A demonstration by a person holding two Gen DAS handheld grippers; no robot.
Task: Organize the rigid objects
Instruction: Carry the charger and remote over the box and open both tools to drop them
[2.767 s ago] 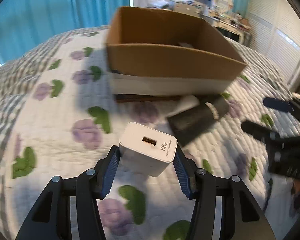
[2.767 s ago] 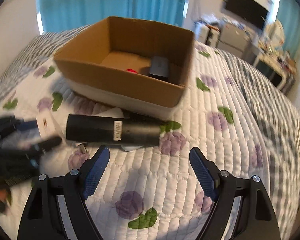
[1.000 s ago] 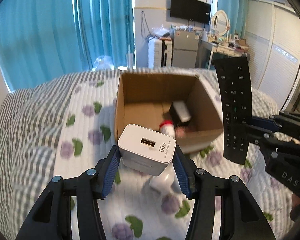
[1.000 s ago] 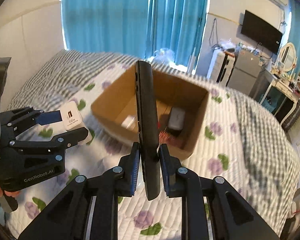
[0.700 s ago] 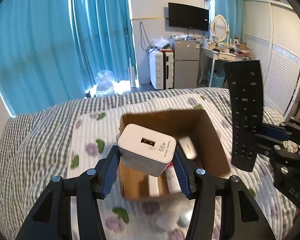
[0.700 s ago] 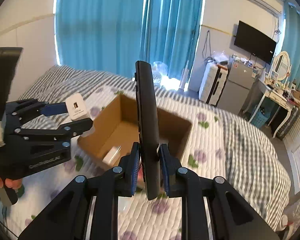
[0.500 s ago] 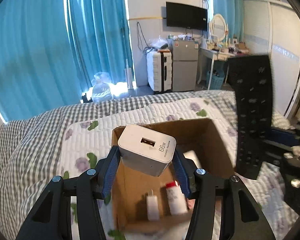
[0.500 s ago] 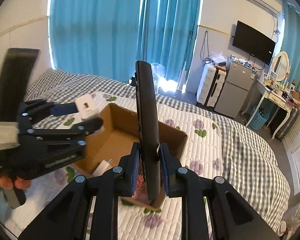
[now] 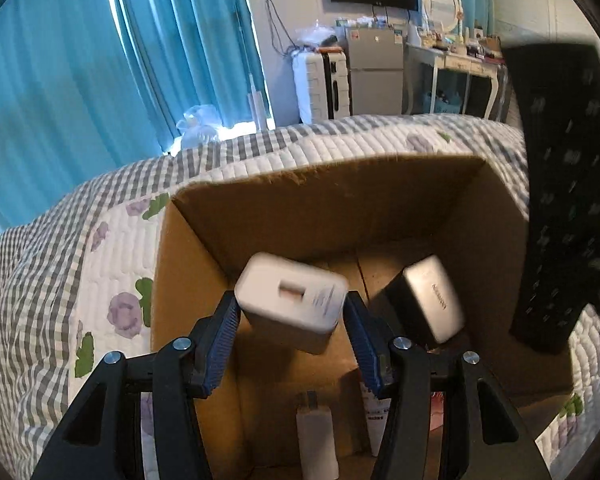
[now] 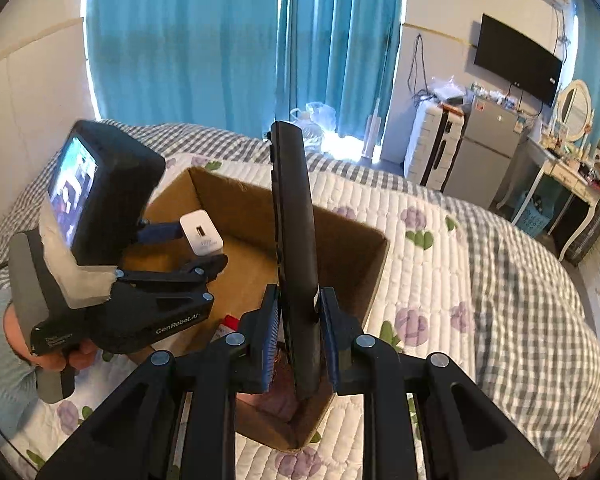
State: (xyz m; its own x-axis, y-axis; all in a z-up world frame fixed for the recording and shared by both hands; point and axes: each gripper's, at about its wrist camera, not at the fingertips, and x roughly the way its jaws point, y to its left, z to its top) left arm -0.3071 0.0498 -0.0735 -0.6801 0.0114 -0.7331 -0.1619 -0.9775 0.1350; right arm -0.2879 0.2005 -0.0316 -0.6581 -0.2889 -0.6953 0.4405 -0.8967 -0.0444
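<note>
Now we are holding both grippers over the cardboard box (image 9: 204,272) on the bed (image 10: 480,264), and the white charger (image 9: 292,302) is leaving our left gripper (image 9: 292,344). Its jaws are opening: the charger is sitting between the blue pads (image 9: 220,344), motion-blurred and tipped, and a gap is showing at the right-hand pad, so we judge it to be dropping rather than pinched. It is hanging directly above the box's open mouth, toward the left wall, with a small white plug (image 9: 314,436) and a red-capped tube (image 10: 230,322) lying below it on the box floor and a black adapter (image 9: 424,304) resting toward the right.

We are pinching the black remote control (image 10: 294,264) in our right gripper (image 10: 298,344), jaws pressed tight against its lower part. Its long axis is standing nearly upright, rising well above the jaws, with its lower end poking down over the box's near right corner. That is the relation the coming move turns on, we judge: the remote is already over the box, but upright, and will have to tip or drop lengthwise to settle inside.
</note>
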